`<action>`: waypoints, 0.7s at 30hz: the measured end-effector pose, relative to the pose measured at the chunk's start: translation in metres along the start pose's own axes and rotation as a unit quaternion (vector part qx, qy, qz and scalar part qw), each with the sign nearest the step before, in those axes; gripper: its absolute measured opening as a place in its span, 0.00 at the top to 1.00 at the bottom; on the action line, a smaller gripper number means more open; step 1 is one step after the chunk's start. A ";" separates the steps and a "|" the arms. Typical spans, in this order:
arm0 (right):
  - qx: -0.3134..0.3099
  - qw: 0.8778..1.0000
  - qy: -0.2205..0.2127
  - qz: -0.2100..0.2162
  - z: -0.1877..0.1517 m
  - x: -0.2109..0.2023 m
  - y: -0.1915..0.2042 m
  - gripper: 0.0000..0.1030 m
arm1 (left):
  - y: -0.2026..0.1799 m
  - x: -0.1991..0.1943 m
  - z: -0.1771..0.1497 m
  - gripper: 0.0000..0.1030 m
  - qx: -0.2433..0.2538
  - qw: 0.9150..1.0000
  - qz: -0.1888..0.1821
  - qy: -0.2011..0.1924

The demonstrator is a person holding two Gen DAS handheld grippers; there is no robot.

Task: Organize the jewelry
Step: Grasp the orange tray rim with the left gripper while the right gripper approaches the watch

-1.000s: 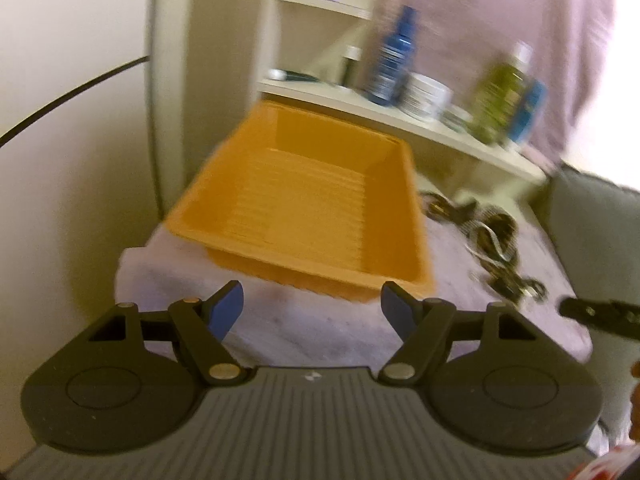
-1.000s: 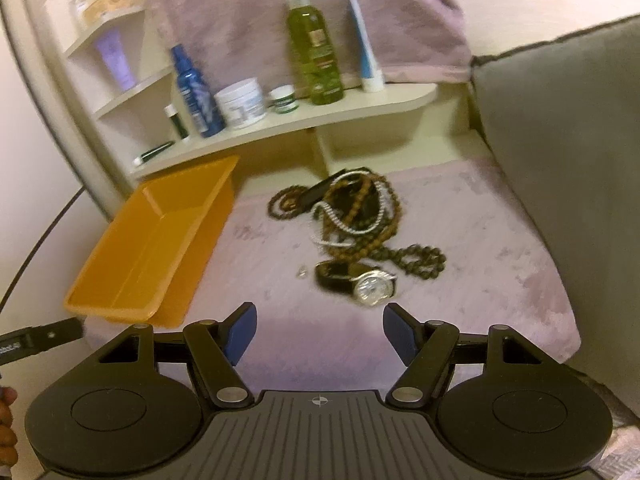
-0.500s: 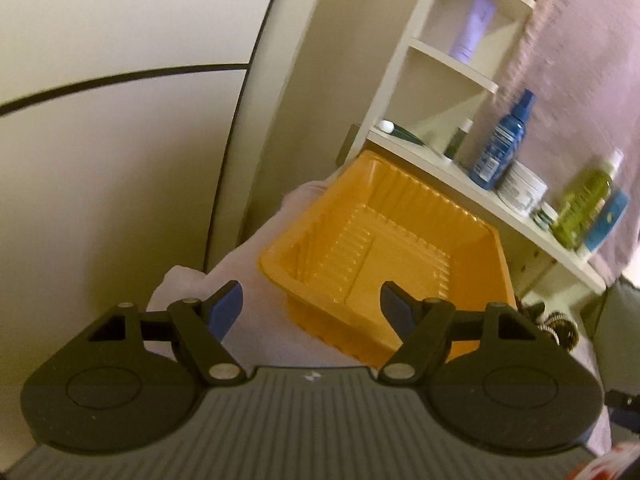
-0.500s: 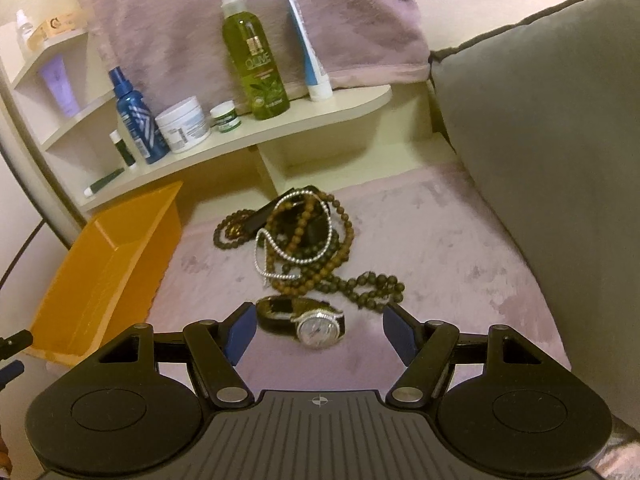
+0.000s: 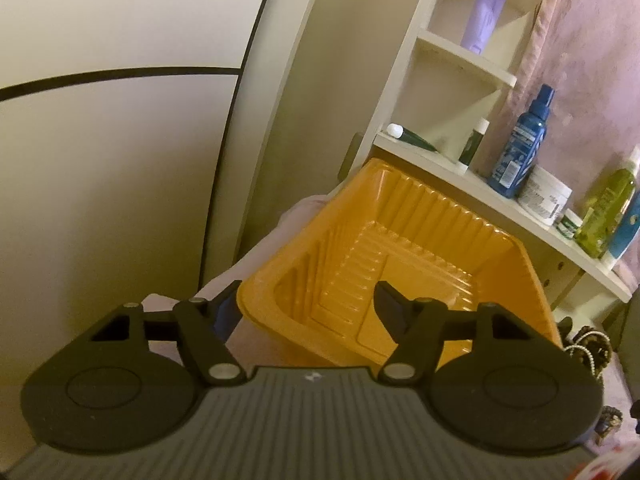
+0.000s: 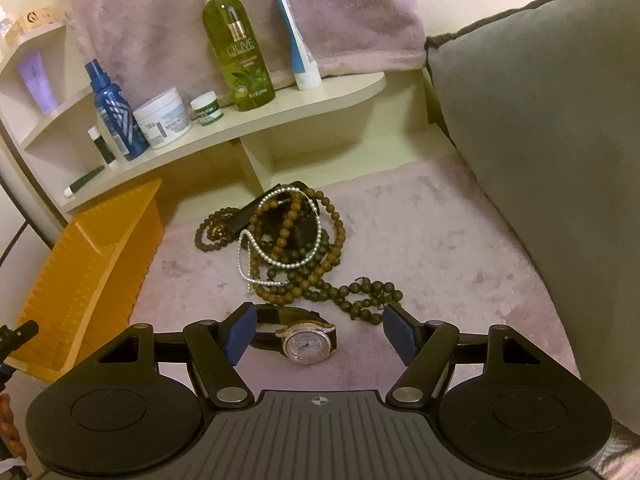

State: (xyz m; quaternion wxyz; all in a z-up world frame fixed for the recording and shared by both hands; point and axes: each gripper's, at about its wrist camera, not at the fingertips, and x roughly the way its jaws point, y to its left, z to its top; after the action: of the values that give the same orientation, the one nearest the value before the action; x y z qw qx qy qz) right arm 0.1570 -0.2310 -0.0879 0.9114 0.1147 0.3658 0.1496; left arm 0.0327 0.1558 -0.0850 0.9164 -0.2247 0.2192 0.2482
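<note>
Tray (image 5: 404, 276), orange and empty, now fills the left view; the left tool (image 5: 308, 312) has dropped to its near corner, jaws closing astride the rim, not yet gripping. Right of the tray, beads (image 6: 296, 248) lie heaped. Nearest, the watch (image 6: 304, 340) lies crosswise, strap pointing trayward, between the right tool's (image 6: 316, 334) parted jaws, which have closed in on it.

To my left: cream wall (image 5: 100, 200) w/ a black line. Ahead: cream corner shelf unit (image 6: 280, 108), mauve fleece blanket (image 6: 240, 8) hung behind it. Grey cushion (image 6: 540, 120) at right. Warm, dim light.
</note>
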 end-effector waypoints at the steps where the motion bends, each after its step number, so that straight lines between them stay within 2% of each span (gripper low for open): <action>1: 0.000 1.000 0.001 -0.001 0.000 0.001 0.000 0.31 | -0.001 0.002 0.000 0.41 0.003 1.000 0.000 -0.002; 9: 0.002 1.000 0.008 -0.007 0.003 0.008 0.001 0.31 | -0.007 0.012 0.000 0.54 0.015 1.000 0.003 -0.009; 16: 0.002 1.000 0.009 -0.007 0.002 0.008 0.001 0.31 | 0.002 0.007 0.002 0.84 0.012 1.000 0.009 -0.011; 21: 0.004 1.000 0.009 -0.007 0.001 0.008 0.001 0.31 | 0.001 -0.002 0.003 0.87 0.031 0.999 -0.001 -0.015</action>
State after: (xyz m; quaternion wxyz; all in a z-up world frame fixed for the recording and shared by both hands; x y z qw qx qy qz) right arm 0.1627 -0.2279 -0.0921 0.9086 0.1143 0.3754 0.1428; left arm 0.0316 0.1572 -0.0812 0.9265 -0.1927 0.2126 0.2435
